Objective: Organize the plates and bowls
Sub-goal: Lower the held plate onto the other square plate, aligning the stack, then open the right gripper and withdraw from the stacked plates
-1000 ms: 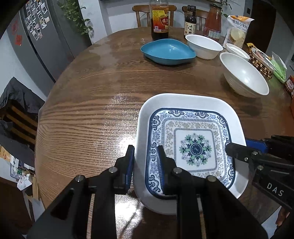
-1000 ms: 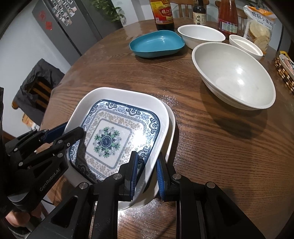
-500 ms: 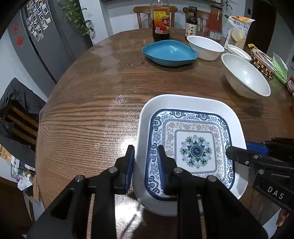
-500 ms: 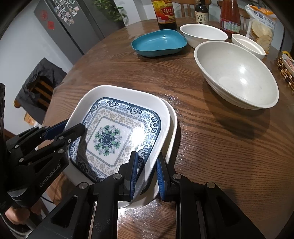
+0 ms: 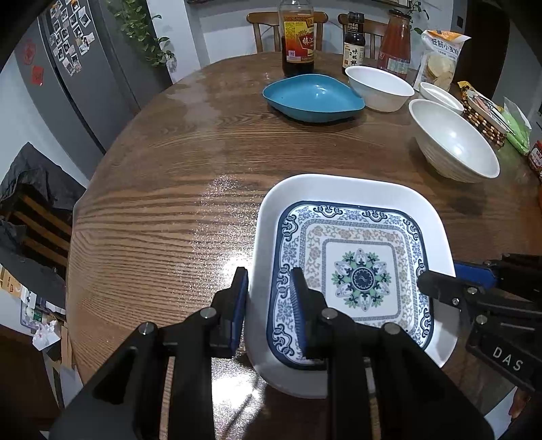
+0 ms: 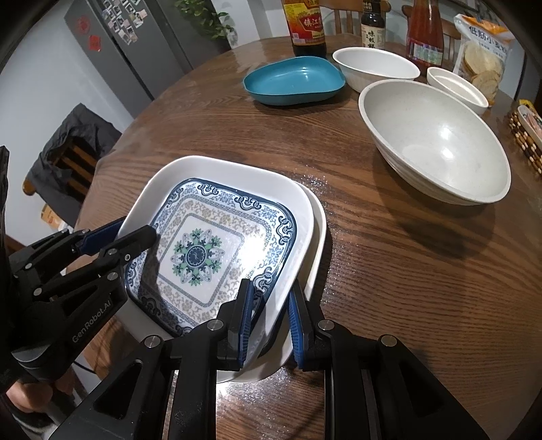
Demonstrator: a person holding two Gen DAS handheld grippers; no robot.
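I've got both tools on the patterned plate (image 5: 359, 277), which sits near the close edge of the round wooden bench (image 5: 162, 210). Left tool (image 5: 269, 298) is closed on the plate's left rim, one pad outside the rim and one inside on the blue border. Right tool (image 6: 269, 314) is closed on the plate's right rim, same straddle. From the right wrist view, a plain white plate (image 6: 316, 237) shows under the patterned one, its edge sticking out on the right side; I can't tell if the patterned plate is lifted off it or resting in it. Far side of the bench: blue dish (image 5: 313, 96), a white bowl (image 5: 379, 88) just right of it, a small white bowl (image 5: 440, 96) further right, and a large white bowl (image 5: 454, 145) nearer, well apart from the plates. Behind them stand three sauce bottles (image 5: 299, 34) and a snack bag (image 5: 438, 57); a beaded mat with packets (image 5: 484, 118) is at the right edge. Bench surface is glossy wood grain with glare patches. Room: grey fridge (image 5: 84, 67) with magnets and photos far left, a trailing plant (image 5: 142, 34) beside it, wooden chairs (image 5: 261, 30) behind the bench, a chair with dark clothing (image 5: 34, 189) at left.
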